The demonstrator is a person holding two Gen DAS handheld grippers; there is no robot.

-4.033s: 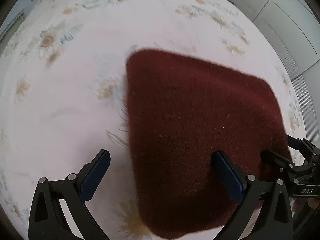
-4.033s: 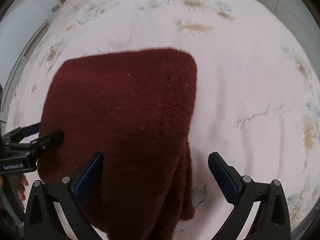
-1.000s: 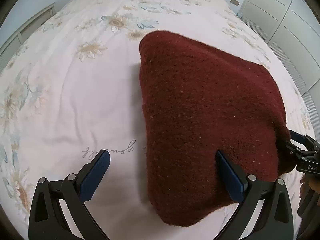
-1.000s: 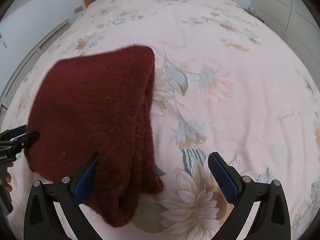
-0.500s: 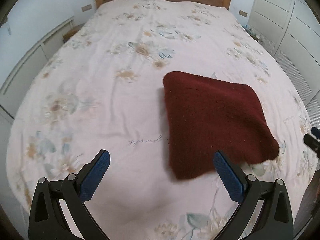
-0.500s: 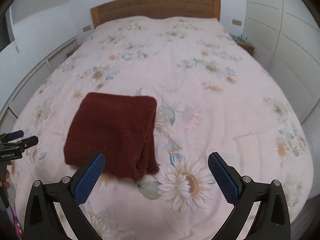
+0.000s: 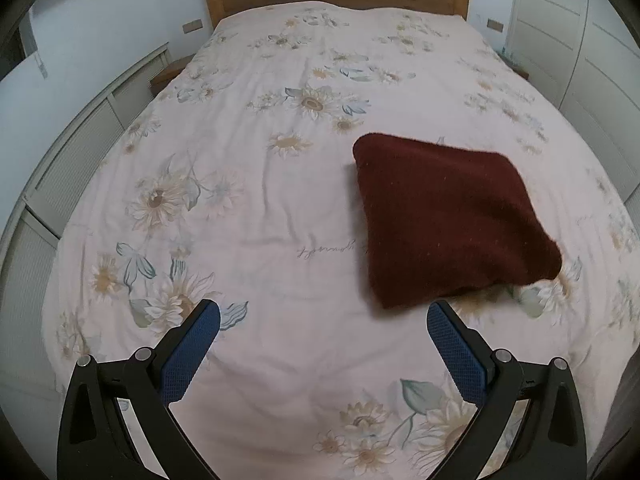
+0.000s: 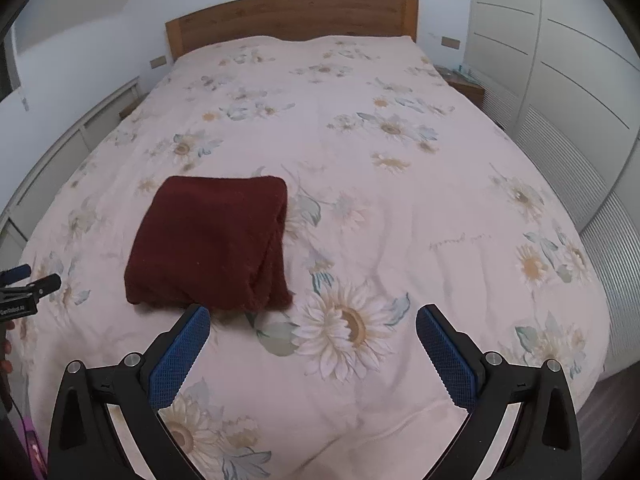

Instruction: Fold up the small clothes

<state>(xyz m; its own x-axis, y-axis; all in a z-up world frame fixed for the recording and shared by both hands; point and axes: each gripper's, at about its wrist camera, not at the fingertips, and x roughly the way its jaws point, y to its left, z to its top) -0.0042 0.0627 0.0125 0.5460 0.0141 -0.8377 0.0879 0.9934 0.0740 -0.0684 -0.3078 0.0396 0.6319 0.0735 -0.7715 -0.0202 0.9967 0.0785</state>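
Note:
A dark red fuzzy garment [image 7: 452, 220] lies folded into a thick square on the floral bedspread [image 7: 260, 208]. In the right wrist view the garment [image 8: 212, 240] lies left of centre, folded layers showing at its right side. My left gripper [image 7: 322, 346] is open and empty, held above the bed short of the garment's near corner. My right gripper [image 8: 312, 344] is open and empty, pulled back from the garment's near edge. The left gripper's tip [image 8: 24, 280] shows at the left edge of the right wrist view.
The bed has a wooden headboard [image 8: 292, 20] at the far end. White wardrobe doors [image 8: 560, 80] run along the right side. A low white cabinet [image 7: 80, 152] lines the left side. The bed's near edge [image 8: 360, 448] is below the right gripper.
Both grippers have pulled up and back from the garment, which filled the views a second ago. The garment now lies released and folded on the bed.

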